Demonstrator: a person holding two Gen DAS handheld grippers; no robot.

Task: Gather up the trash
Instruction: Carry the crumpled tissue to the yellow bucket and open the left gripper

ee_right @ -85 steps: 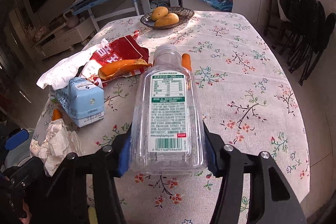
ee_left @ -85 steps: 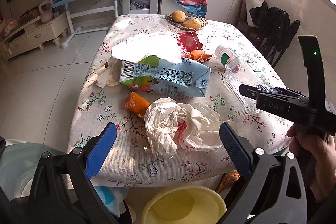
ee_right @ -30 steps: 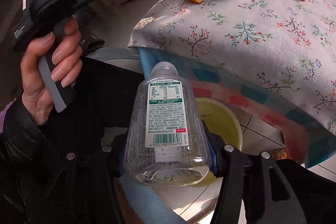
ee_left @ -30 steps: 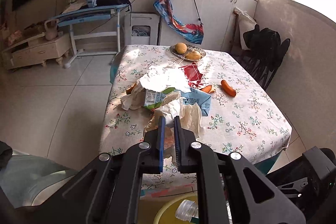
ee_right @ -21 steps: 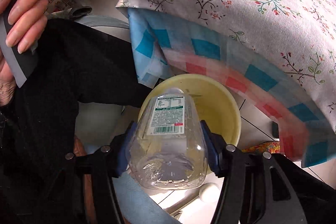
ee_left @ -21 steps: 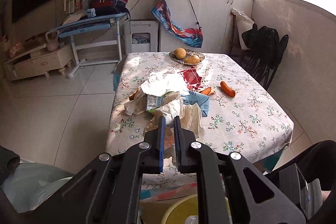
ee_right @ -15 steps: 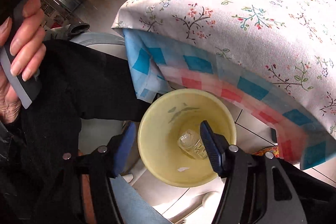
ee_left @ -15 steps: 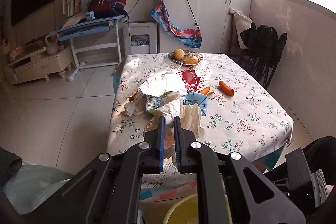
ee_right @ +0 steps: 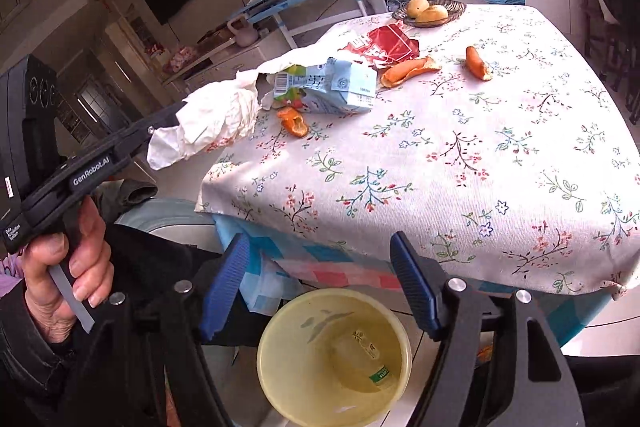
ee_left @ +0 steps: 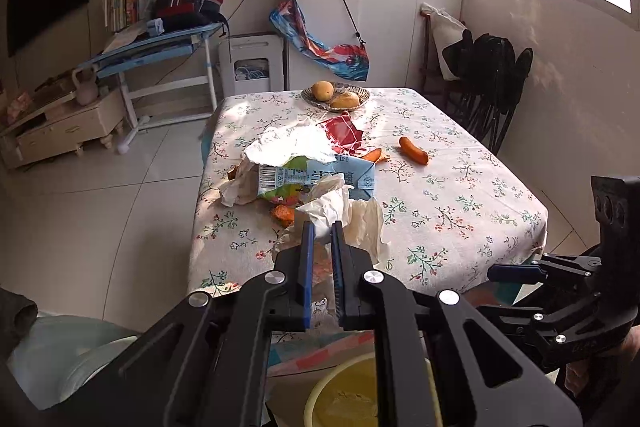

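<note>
**Paper next for the bin as bottle lies at the bottom**

Nearest the cameras, the right gripper (ee_right: 320,283) hangs over the round yellow plastic bin (ee_right: 280,379) on the floor at the table's edge, its blue-padded jaws opening with nothing between them. A clear plastic bottle (ee_right: 360,351) lies inside the bin, directly below, which suggests the claw is placed there for the drop. Just beside it, a person's hand (ee_right: 68,267) grips the black handle of the left gripper (ee_left: 320,239), whose jaws are pinched narrow on a crumpled wad of white paper (ee_right: 212,119), held out in the air off the table's near corner, apparently so it can be carried to the same bin. Beyond, on the floral tablecloth (ee_right: 500,155), the remaining litter waits: a scrap of orange peel (ee_right: 294,121), a flattened light-blue drink carton (ee_right: 340,91), a long curl of orange peel (ee_right: 408,69), a red snack wrapper (ee_right: 384,45) and an orange sausage-shaped scrap (ee_right: 476,63). Farthest back, a shallow dish of yellow fruit (ee_right: 430,11) looks like no trash at all.
</note>
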